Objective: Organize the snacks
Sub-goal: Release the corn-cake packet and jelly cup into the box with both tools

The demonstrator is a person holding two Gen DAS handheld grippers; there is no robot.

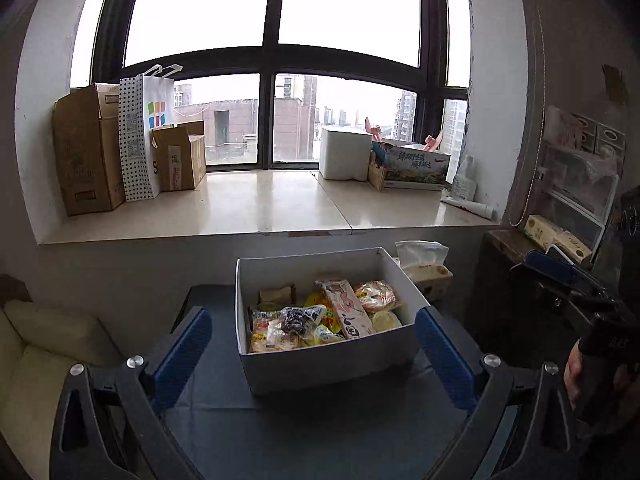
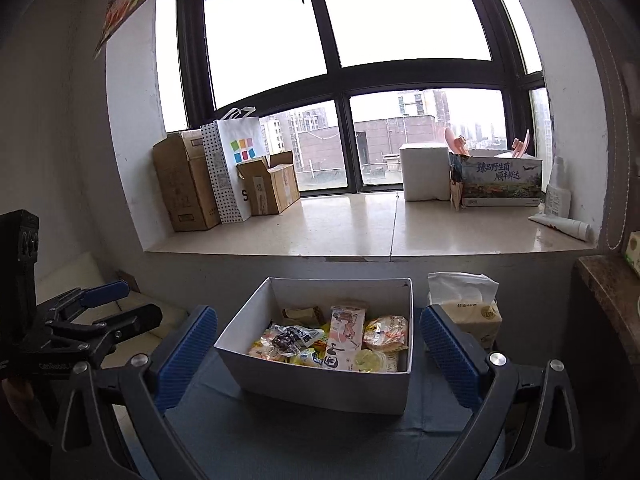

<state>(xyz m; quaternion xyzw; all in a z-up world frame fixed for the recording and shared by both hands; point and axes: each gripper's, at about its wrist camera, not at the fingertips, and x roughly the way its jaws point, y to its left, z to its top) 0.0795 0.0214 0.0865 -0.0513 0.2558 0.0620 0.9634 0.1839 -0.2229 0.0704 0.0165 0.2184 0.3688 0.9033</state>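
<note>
Window panes [image 1: 276, 12] fill the upper half of both views, with a pale stone sill [image 1: 256, 208] below carrying cardboard boxes [image 1: 86, 152] and a dotted paper bag [image 1: 140, 136] at the left of the frame, and a white foam box [image 1: 344, 154] beside a printed carton [image 1: 416, 168] at the right. Beneath the sill, a dark blue surface [image 1: 304, 432] takes up the lower centre. On it stands a white open-topped box [image 1: 320, 364], centred in each view and holding the snacks [image 1: 320, 316]: mixed yellow, orange and pink packets piled together, with a long pink pack [image 2: 346, 338] lying on top. A tissue pack [image 2: 466, 308] sits just beside the box, to its right in the frame. The left gripper [image 1: 313, 354] has its blue fingers wide apart, one on either side of the box, holding nothing. The right gripper [image 2: 318, 358] is likewise spread apart and bare, framing the box. At the left edge of the right wrist view the left gripper appears again, its jaws parted.
</note>
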